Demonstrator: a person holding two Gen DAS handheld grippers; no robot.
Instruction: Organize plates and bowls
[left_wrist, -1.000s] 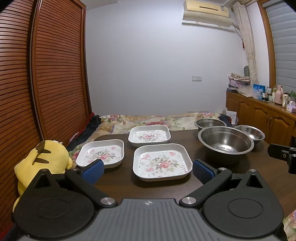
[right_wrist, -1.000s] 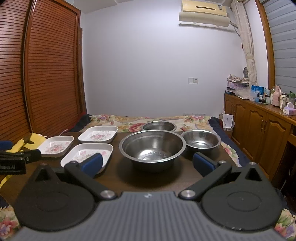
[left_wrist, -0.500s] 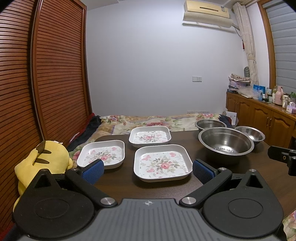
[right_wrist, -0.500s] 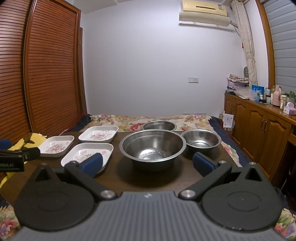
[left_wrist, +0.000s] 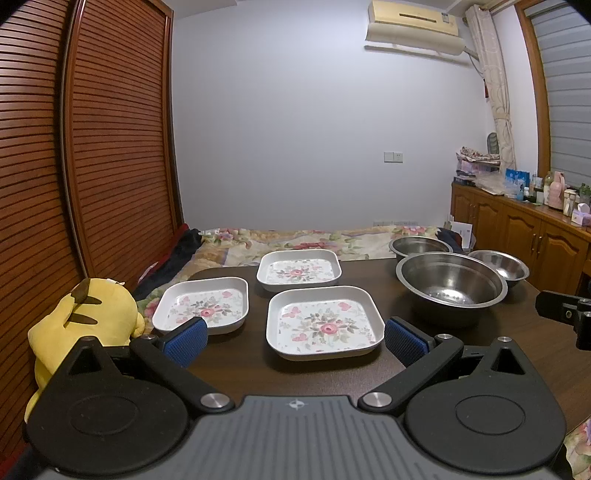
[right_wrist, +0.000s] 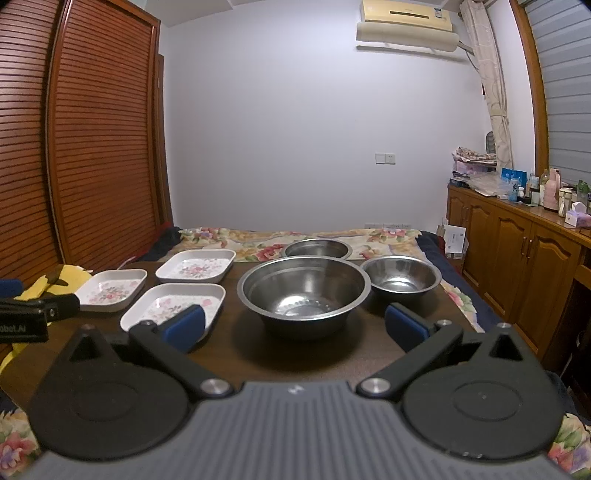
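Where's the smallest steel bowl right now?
In the right wrist view, the smallest steel bowl sits on the table's right side, just right of the large steel bowl, near the table edge.

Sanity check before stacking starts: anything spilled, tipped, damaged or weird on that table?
Nothing spilled, tipped or visibly broken. Three floral plates and three steel bowls sit upright and empty on the table. Only oddity: a yellow plush toy slumped at the table's left edge. Both tongs are open, holding nothing.

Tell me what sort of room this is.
Most likely a bedroom at home: a bed with a floral quilt lies behind the dark wooden table, louvred wooden wardrobe doors line the left wall, and an air conditioner hangs high on the wall.
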